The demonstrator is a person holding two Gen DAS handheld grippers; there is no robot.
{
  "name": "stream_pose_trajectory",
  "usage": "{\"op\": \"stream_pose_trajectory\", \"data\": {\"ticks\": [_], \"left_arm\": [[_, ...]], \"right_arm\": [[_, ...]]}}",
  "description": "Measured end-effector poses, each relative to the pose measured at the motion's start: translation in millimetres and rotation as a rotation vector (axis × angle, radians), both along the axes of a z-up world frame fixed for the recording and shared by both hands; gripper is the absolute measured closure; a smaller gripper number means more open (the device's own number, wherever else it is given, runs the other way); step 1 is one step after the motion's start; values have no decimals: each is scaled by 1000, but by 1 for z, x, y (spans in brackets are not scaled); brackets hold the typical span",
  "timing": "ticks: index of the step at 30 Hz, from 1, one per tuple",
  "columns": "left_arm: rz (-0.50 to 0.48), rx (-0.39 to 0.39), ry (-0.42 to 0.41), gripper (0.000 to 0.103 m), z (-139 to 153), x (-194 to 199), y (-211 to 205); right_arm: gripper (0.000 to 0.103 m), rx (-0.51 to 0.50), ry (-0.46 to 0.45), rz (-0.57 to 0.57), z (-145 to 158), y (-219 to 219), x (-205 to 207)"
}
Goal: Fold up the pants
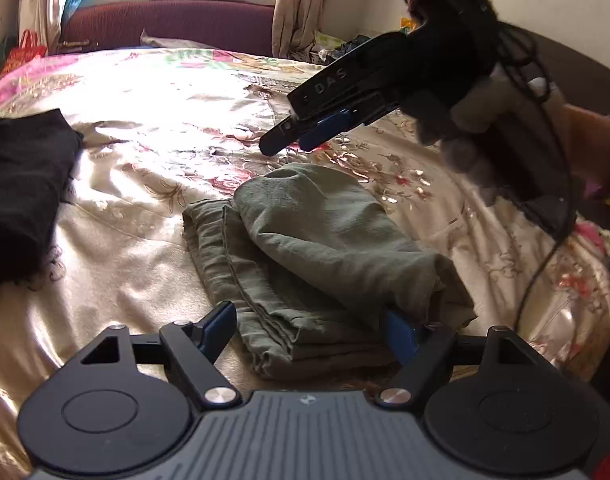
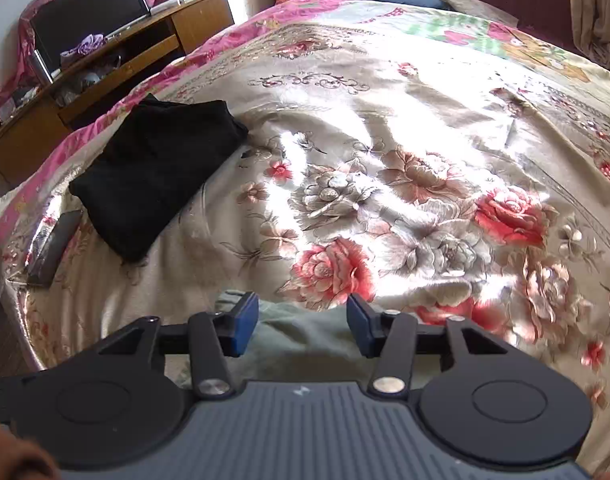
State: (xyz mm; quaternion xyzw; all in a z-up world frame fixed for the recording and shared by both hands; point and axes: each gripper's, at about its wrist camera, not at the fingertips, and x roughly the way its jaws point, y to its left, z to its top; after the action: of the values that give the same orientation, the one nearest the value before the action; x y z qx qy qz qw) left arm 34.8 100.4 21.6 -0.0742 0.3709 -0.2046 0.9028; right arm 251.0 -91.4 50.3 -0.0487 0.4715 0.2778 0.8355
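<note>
Olive-green pants (image 1: 317,256) lie folded in a thick bundle on the floral bedspread (image 1: 153,152). My left gripper (image 1: 309,332) is open at the bundle's near edge, the cloth lying between its blue pads (image 1: 217,330). My right gripper (image 1: 293,142) hovers above the far end of the pants, empty. In the right wrist view that gripper (image 2: 303,326) is open, with a strip of the green pants (image 2: 305,340) just below its fingers.
Folded black cloth (image 1: 21,192) lies on the bed to the left; it also shows in the right wrist view (image 2: 157,172). A dark flat object (image 2: 53,248) lies near the bed's edge. A wooden TV stand (image 2: 105,64) stands beyond the bed. A maroon sofa (image 1: 165,24) sits under the window.
</note>
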Motion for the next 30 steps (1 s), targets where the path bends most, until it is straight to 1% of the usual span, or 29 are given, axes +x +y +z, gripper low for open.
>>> {"op": "stream_pose_trajectory", "data": {"ticks": [1, 2, 4, 6, 7, 9, 10, 13, 15, 17, 19, 20, 22, 23, 24, 25, 26, 27, 30], "left_arm": [[-5, -36, 6, 12, 3, 0, 2], [-5, -65, 4, 12, 7, -1, 4], [-11, -109, -6, 11, 16, -4, 7], [-17, -138, -13, 9, 23, -5, 11], [-18, -147, -13, 6, 24, -5, 12], [-22, -163, -6, 3, 23, 0, 11], [-17, -157, 7, 3, 19, 4, 8], [1, -92, 76, 3, 0, 18, -8], [5, -52, 89, 4, -9, 20, -19], [0, 15, 54, 11, -12, 16, -30], [-17, 88, 24, 35, -14, 14, -40], [-21, 107, 20, 40, -15, 14, -43], [-21, 111, 20, 49, -17, 17, -43], [-18, 104, 25, 51, -18, 19, -42], [-17, 101, 29, 55, -19, 20, -41], [-15, 106, 29, 58, -20, 21, -41], [-16, 117, 25, 59, -21, 20, -42], [-19, 132, 18, 60, -23, 19, -44], [-29, 175, 0, 61, -26, 17, -51]], "right_arm": [[48, -4, 18, -7, -5, -1, 9], [48, -1, 57, -4, -12, -4, 19], [48, 29, 118, -7, -22, -12, 31], [48, 74, 198, 18, -28, -18, 38], [48, 87, 220, 29, -30, -21, 37], [48, 96, 249, 67, -32, -22, 32], [47, 94, 250, 80, -31, -23, 28], [47, 90, 264, 151, -26, -22, 12], [47, 95, 275, 212, -20, -22, 2], [47, 86, 276, 263, -14, -22, -7], [47, 73, 286, 283, -13, -21, -9], [47, 72, 288, 294, -13, -21, -9], [52, 70, 286, 306, -13, -22, -7], [56, 68, 289, 290, -14, -22, -3], [69, 76, 296, 265, -16, -22, 0], [88, 92, 303, 226, -17, -24, 4], [94, 118, 315, 180, -17, -26, 6], [95, 150, 322, 153, -16, -27, 7], [97, 222, 275, 128, -5, -26, 3]]}}
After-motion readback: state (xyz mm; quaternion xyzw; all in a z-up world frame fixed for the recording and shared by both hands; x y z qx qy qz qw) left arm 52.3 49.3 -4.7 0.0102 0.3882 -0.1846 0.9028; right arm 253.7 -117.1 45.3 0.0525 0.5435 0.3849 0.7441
